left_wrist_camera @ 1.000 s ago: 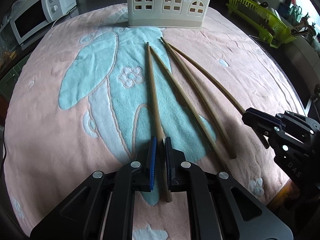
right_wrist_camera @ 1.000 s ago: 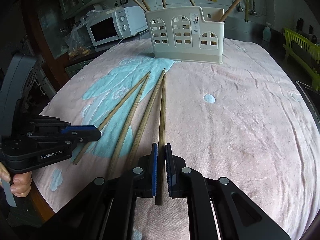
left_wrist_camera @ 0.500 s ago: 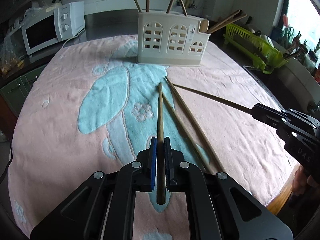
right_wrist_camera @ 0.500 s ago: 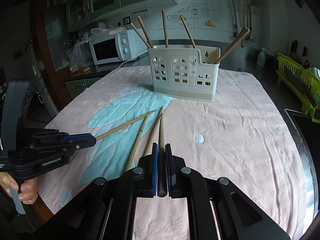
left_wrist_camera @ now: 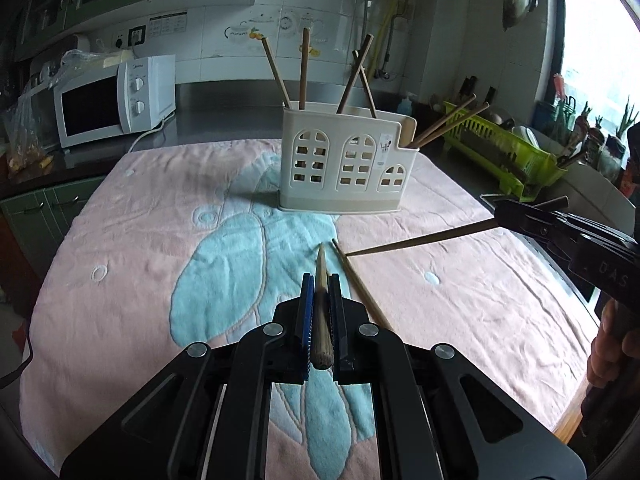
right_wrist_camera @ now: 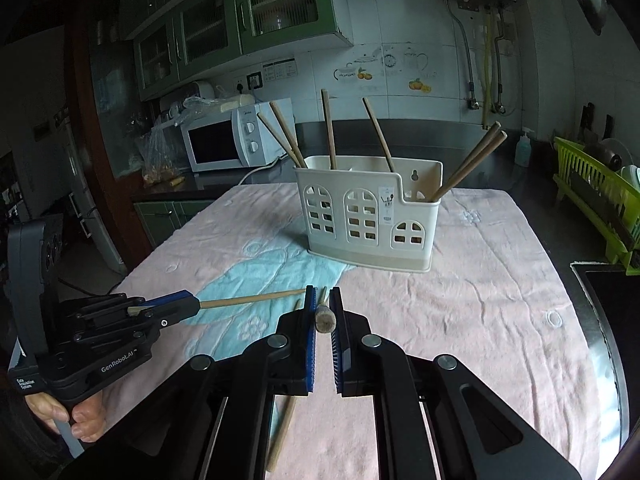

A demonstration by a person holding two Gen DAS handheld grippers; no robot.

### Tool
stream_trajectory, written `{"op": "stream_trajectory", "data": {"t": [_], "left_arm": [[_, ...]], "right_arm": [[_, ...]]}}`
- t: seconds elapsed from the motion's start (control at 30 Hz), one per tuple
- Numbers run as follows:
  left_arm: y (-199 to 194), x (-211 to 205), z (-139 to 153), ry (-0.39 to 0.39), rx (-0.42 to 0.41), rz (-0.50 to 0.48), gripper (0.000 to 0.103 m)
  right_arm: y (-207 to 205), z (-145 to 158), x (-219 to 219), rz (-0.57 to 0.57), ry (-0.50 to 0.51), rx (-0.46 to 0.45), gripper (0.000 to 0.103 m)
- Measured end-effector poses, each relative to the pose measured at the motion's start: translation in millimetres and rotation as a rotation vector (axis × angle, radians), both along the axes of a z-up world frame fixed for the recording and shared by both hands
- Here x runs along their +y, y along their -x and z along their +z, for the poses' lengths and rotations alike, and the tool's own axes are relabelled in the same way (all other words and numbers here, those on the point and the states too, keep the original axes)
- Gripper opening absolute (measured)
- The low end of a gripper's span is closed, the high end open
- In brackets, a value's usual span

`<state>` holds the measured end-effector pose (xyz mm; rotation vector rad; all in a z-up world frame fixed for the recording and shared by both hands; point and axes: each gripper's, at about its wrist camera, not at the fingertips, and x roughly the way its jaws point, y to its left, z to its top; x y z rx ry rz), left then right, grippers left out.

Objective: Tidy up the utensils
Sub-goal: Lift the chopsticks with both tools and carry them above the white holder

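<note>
Both chopsticks have come up off the towel since a second ago, each clamped near its thick end.

Left wrist view: the left gripper has its fingers narrowed on a chopstick aimed at the holder, presumably for dropping in.
Right wrist view: the right gripper pinches its own chopstick; one chopstick remains on the towel.
</note>
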<state>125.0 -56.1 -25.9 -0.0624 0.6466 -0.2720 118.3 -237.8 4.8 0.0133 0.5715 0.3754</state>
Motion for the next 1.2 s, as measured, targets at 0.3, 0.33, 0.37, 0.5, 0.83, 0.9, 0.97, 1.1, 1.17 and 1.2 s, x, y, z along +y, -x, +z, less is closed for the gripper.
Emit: {"op": "stream_trajectory", "data": {"t": [0.3,0.33,0.37,0.5,0.83,0.9,0.97,1.1,1.17,1.2], "left_arm": [[-31.8,6.8,41.7,0.028,-0.031,-0.021,0.005],[-35.8,7.3,45.8,0.033,-0.031,-0.028,0.005],[-40.0,8.0,50.8,0.036,-0.03,-0.031,0.005],[-59.2,9.2,74.2,0.031,-0.054,-0.027,0.005],[-86.1,0.6,157.1,0.053,-0.204,-0.036,0.005],[-90.7,-4.3,176.6,0.05,-0.254,-0.027,0.005],[-95.4,-9.5,191.6,0.051,-0.296,-0.019,0.005],[-109.5,-20.4,211.8,0.029,-0.378,0.015,0.005],[-119.7,-25.3,215.4,0.014,-0.389,0.03,0.005],[-127.0,-28.0,213.7,0.0,-0.391,0.037,0.005]], "right_arm": [[-27.6,43.0,-13.2,0.02,0.013,-0.045,0.007],[-30.6,48.3,-15.0,0.019,0.017,-0.051,0.007],[-34.6,55.1,-17.3,0.021,0.02,-0.054,0.007],[-47.2,83.9,-26.0,0.023,0.029,-0.081,0.007],[-68.7,145.5,-42.0,0.016,0.058,-0.161,0.007],[-74.4,153.8,-43.4,0.004,0.067,-0.175,0.007],[-80.2,159.2,-44.9,-0.005,0.071,-0.182,0.007],[-93.3,160.1,-49.7,-0.033,0.082,-0.185,0.007],[-101.4,159.3,-53.6,-0.037,0.074,-0.174,0.007],[-105.5,157.0,-54.9,-0.043,0.074,-0.17,0.007]]}}
